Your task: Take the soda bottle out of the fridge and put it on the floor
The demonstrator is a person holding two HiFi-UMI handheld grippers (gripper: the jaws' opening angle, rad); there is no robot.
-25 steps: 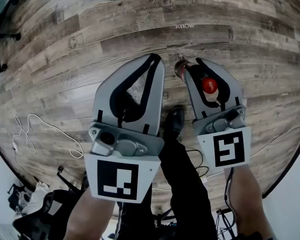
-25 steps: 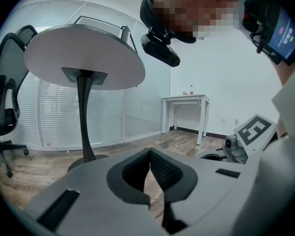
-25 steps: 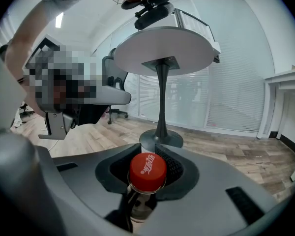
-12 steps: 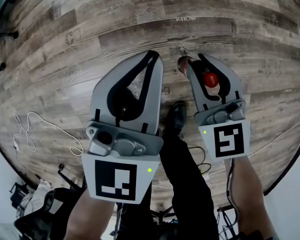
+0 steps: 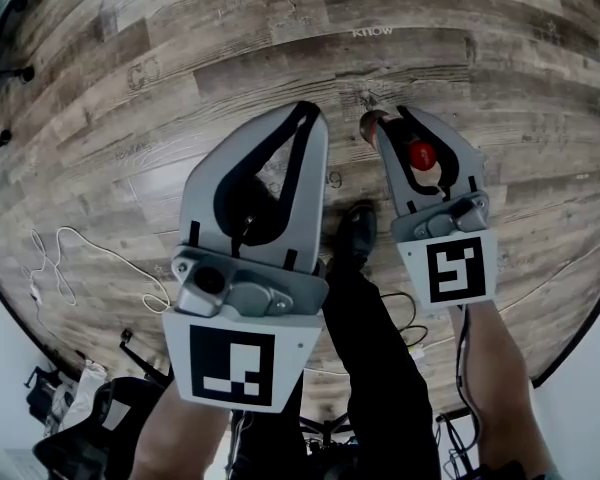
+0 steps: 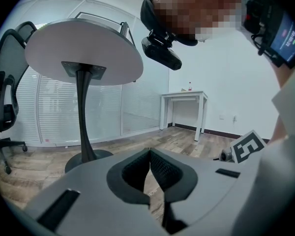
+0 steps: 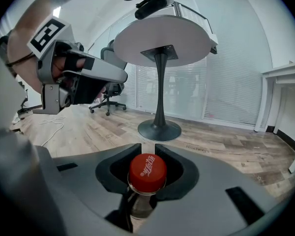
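The bottle point(image 5: 372, 131) stands about upright, red cap point(image 7: 147, 170) on top, its long side running up and down. The right claw point(image 7: 147, 147) is part closed round its neck, under the cap, so it cannot slip. It is over the floor point(image 5: 130, 118), maybe not down yet. The left claw point(image 6: 149, 151) is closed, empty.

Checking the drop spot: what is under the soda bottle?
Wood floor shows around the soda bottle in the right gripper. The spot directly beneath is covered by the bottle; whether it touches cannot be told.
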